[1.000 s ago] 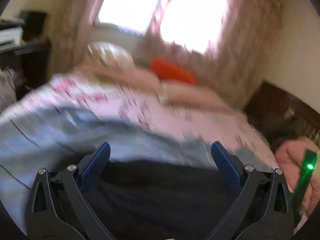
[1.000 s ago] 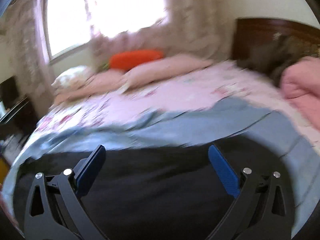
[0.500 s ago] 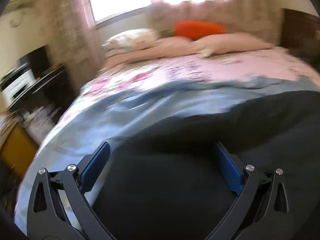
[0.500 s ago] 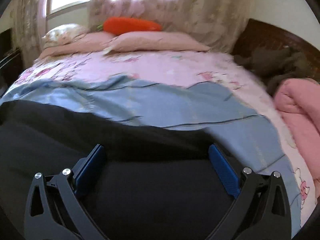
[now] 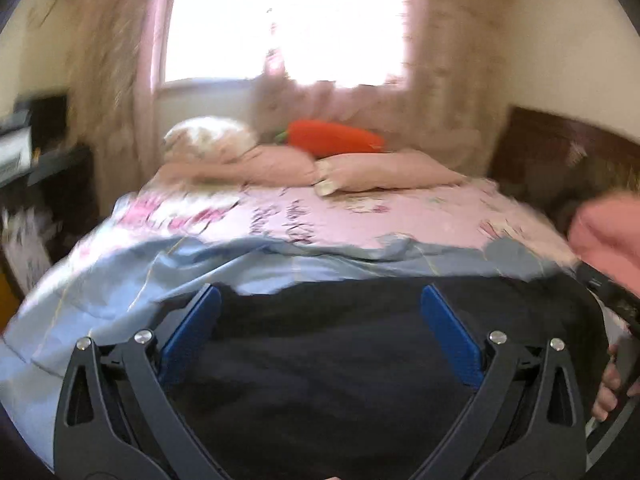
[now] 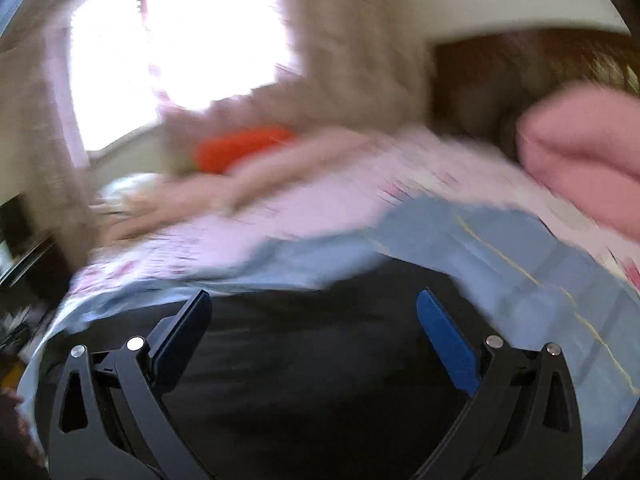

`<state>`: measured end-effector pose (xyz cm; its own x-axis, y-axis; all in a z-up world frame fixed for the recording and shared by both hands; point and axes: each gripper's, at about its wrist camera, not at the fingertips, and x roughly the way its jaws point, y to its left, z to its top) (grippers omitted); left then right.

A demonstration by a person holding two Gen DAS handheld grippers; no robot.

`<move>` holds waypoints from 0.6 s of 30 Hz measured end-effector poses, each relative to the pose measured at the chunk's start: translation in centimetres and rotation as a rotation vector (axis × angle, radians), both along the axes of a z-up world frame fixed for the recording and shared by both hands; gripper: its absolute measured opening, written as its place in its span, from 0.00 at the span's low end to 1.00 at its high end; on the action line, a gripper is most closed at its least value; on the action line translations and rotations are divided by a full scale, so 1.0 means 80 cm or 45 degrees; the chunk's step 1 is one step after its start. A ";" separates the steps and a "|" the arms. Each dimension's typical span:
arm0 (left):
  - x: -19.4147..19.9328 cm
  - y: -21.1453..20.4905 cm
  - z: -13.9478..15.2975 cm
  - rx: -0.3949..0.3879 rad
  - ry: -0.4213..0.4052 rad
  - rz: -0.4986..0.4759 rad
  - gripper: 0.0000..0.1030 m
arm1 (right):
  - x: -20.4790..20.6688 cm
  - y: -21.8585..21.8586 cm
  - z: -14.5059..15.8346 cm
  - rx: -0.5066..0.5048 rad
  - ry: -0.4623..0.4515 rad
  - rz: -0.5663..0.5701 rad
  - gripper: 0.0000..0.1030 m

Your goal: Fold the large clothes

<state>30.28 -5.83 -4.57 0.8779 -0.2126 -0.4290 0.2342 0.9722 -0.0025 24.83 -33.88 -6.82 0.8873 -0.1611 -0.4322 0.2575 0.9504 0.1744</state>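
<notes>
Matt black cloth garment (image 5: 320, 360); soft blue sheet (image 5: 160, 272); dark wooden headboard (image 5: 560, 152).

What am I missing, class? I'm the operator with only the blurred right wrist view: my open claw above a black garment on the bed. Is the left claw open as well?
Observer: Yes. The left claw is open, its jaws spread above the black cloth garment and gripping nothing.
Operator: Is any part of a person visible?
Observer: A hand shows at the right edge of the left wrist view, beside the garment.
Operator: What is that orange blur?
Observer: An orange carrot-shaped plush cushion with a green tip, lying behind the pink pillows.
</notes>
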 end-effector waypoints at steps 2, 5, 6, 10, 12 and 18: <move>0.004 -0.032 -0.046 0.149 0.093 0.031 0.98 | 0.021 0.040 -0.032 -0.152 0.119 0.088 0.99; 0.029 -0.020 -0.124 0.048 0.289 0.050 0.98 | 0.042 0.056 -0.087 -0.225 0.279 0.095 0.99; 0.025 -0.011 -0.118 -0.006 0.281 0.070 0.98 | 0.035 0.050 -0.076 -0.162 0.260 0.056 0.99; -0.050 0.027 -0.093 -0.039 -0.215 0.551 0.98 | 0.008 0.024 -0.079 -0.142 0.147 -0.090 0.99; -0.042 0.044 -0.122 -0.108 -0.105 0.560 0.98 | 0.022 0.008 -0.107 -0.083 0.197 -0.022 0.99; -0.023 0.040 -0.150 -0.032 -0.004 0.524 0.98 | 0.021 0.027 -0.107 -0.180 0.218 -0.102 0.99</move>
